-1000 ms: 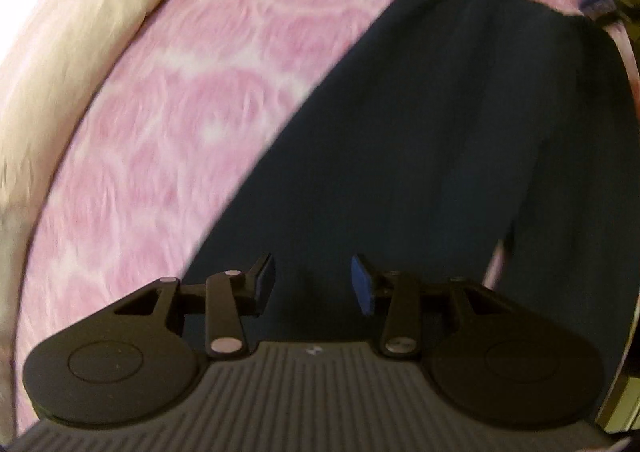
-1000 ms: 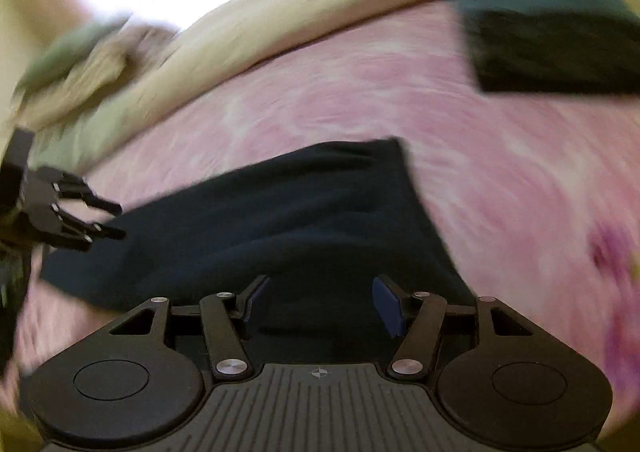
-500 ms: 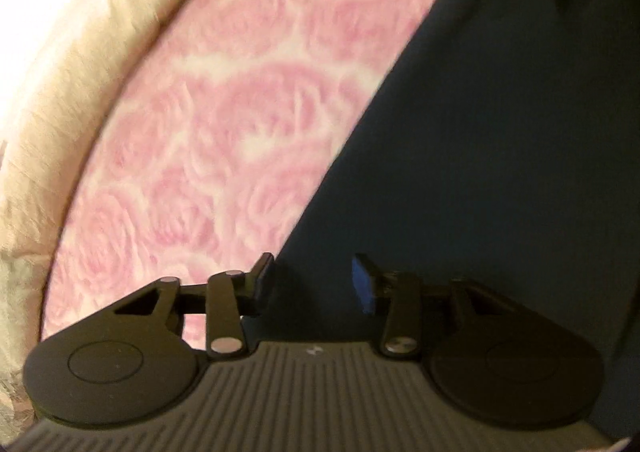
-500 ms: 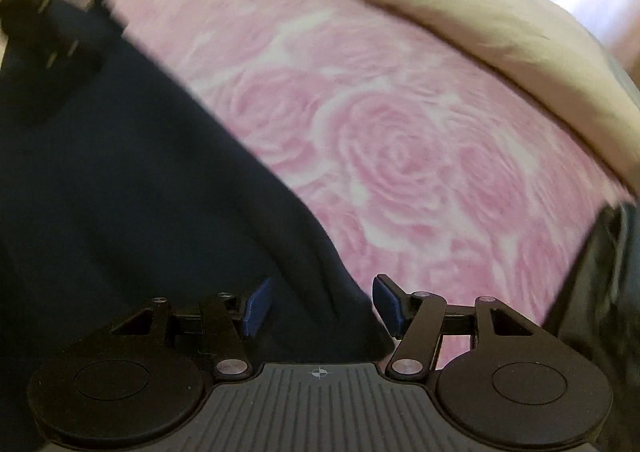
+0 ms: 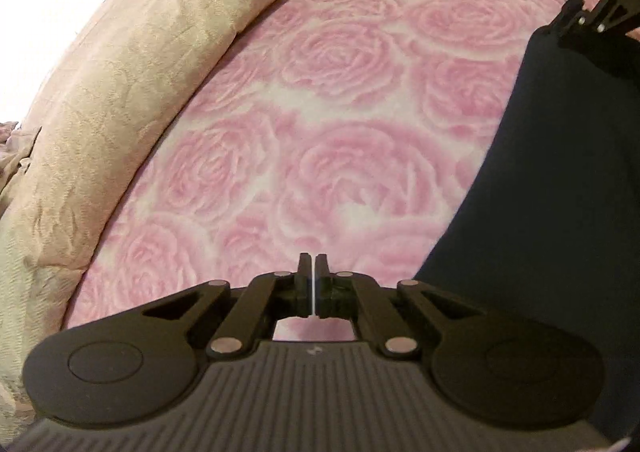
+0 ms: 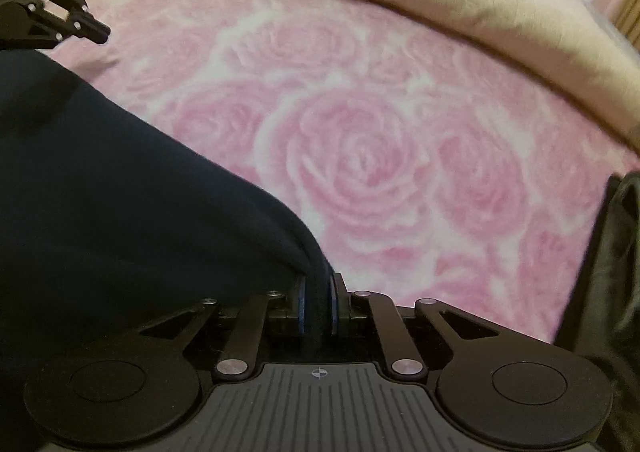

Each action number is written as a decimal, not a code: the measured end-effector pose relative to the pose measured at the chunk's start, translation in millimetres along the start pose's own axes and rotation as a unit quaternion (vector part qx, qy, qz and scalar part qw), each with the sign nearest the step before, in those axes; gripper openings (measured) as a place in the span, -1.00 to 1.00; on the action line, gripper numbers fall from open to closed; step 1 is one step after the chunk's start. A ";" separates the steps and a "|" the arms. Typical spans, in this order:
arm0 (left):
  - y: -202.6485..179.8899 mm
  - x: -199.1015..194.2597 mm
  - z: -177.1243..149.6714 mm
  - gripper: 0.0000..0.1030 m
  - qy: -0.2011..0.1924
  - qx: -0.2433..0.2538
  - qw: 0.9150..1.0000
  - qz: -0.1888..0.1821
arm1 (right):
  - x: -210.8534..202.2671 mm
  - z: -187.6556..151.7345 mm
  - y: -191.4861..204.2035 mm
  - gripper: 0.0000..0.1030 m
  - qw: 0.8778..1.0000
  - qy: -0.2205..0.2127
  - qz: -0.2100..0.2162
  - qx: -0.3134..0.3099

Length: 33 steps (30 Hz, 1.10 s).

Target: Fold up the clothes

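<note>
Two tools: right tool clenched on dark garment edge; left tool clenched, apparently empty. Risk: one-sided lift bunches garment over pink bedspread

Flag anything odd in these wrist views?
One thing: the left gripper is shut on nothing, over bare pink blanket beside the navy garment. Only the right gripper pinches the garment's edge.

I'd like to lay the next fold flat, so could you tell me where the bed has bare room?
The pink rose blanket lies bare between the beige pillow and the navy garment. It is crowded at the navy garment's edge, pinched by the right claw, and beside the dark folded pile.
</note>
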<state>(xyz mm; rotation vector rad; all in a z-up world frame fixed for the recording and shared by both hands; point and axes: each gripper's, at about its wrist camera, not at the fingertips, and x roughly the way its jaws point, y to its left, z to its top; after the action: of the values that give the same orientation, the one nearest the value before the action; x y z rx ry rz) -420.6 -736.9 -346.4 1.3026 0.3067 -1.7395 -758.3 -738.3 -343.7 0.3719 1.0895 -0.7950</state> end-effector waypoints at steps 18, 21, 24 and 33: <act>-10.2 -5.2 -92.8 -0.10 0.065 -0.022 0.998 0.009 | -41.3 -5.2 106.8 -0.07 0.993 -0.048 0.107 -0.020; -3.9 -1.8 -86.5 -0.12 0.059 -0.029 0.997 0.041 | -14.5 1.4 120.2 -0.07 0.993 -0.033 0.112 -0.031; -5.5 -10.7 -85.8 -0.30 0.058 -0.036 0.996 0.059 | -0.3 8.6 117.3 0.04 0.996 -0.043 0.077 -0.001; -81.4 -110.2 -99.0 -0.32 -0.009 -0.071 0.997 -0.029 | -85.2 -25.2 108.3 0.04 0.985 -0.081 0.013 0.151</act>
<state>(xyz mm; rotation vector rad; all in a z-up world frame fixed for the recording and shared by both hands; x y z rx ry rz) -418.2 -570.4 -317.4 1.1851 0.4538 -1.7436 -714.8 -616.4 -290.1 0.5658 0.8115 -0.9535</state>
